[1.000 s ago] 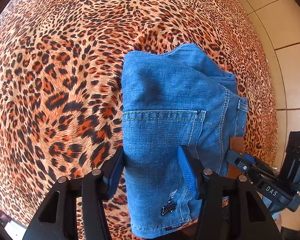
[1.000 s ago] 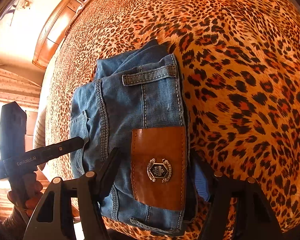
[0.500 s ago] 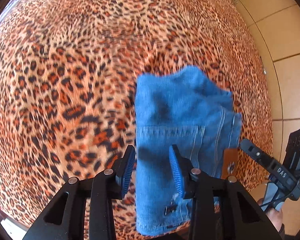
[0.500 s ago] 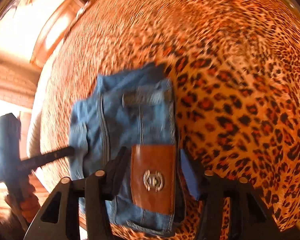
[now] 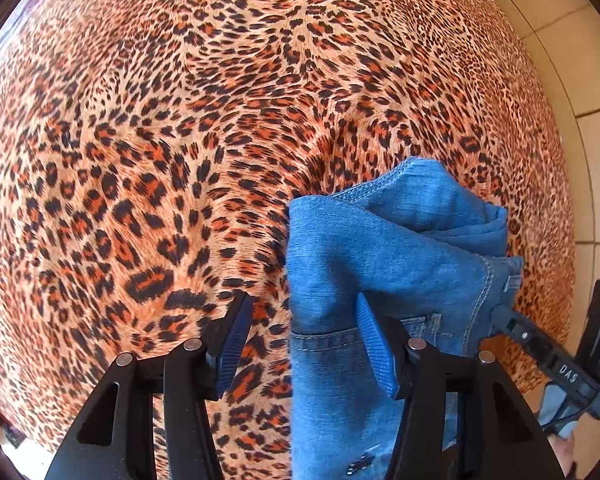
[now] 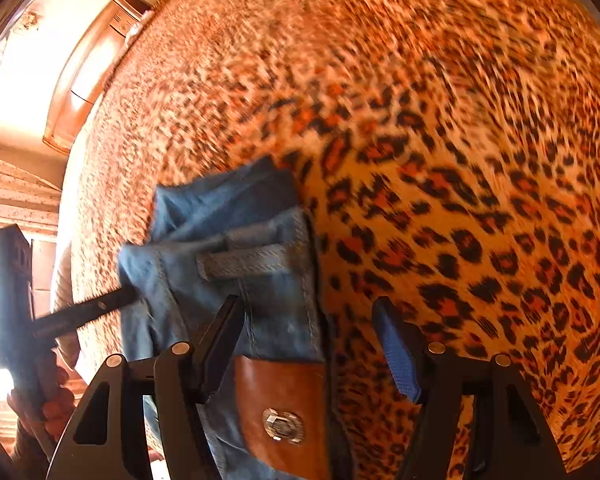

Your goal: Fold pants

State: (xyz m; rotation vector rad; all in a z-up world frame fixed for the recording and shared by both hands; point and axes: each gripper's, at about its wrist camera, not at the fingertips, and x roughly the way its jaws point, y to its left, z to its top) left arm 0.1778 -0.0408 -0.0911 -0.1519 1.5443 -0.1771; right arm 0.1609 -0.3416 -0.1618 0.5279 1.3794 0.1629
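Folded blue jeans point(image 5: 388, 264) lie in a compact bundle near the bed's edge on the leopard-print cover point(image 5: 180, 140). My left gripper point(image 5: 304, 340) is open and empty, its jaws standing over the bundle's left edge. In the right wrist view the jeans point(image 6: 236, 248) show their brown leather waistband patch point(image 6: 280, 412) at the bottom. My right gripper point(image 6: 308, 348) is open and empty above the patch and the bundle's right edge. Each gripper shows in the other's view, the right one point(image 5: 556, 364) and the left one point(image 6: 60, 316) beside the bundle.
The leopard-print cover point(image 6: 460, 160) fills most of both views. Tiled floor point(image 5: 580, 60) lies past the bed's right edge. A wooden headboard or cabinet point(image 6: 88, 76) and a bright wall stand beyond the far left.
Both grippers have drawn back and shifted sideways, so the jeans look smaller and off-centre. The left jaws narrowed half a second ago and are wide again. The jeans stay folded in place.
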